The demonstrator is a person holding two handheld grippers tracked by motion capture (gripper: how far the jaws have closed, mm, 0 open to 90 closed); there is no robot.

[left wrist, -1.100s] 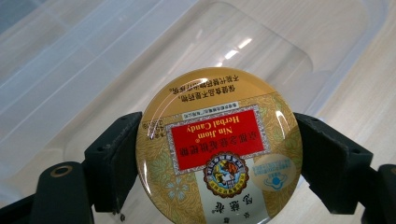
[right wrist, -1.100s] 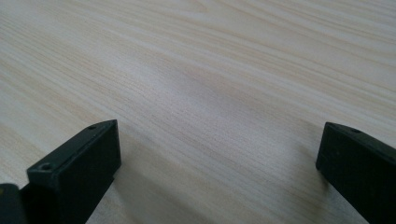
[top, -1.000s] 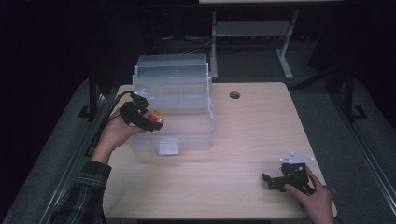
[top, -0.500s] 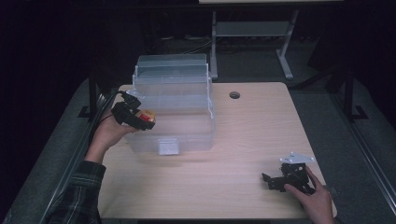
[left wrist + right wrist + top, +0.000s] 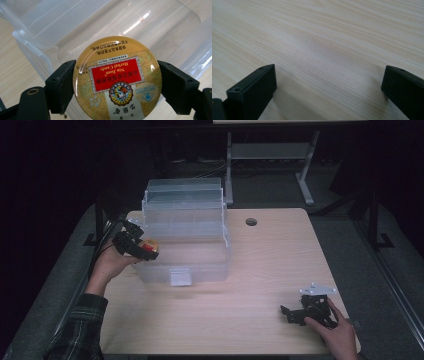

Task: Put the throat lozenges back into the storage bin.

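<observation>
A clear plastic tiered storage box (image 5: 187, 237) stands open on the left half of the wooden table (image 5: 270, 265). At its left side my left gripper (image 5: 137, 245) is shut on a round gold candy tin (image 5: 149, 246) with a red label. In the left gripper view the tin (image 5: 117, 80) sits clamped between both black jaws, with the box's clear wall (image 5: 75, 30) just behind it. My right gripper (image 5: 300, 315) rests on the table near the front right corner, held by a hand. In the right gripper view its jaws stand wide apart over bare wood (image 5: 329, 50), nothing between them.
A round cable hole (image 5: 251, 222) sits in the table behind the box on the right. A white metal frame (image 5: 270, 155) stands on the dark floor beyond the table's far edge. The box has a clear latch (image 5: 180, 276) on its front.
My left gripper has moved left and slightly down with the tin, away from the box's top toward its left side. The right gripper has stayed still.
</observation>
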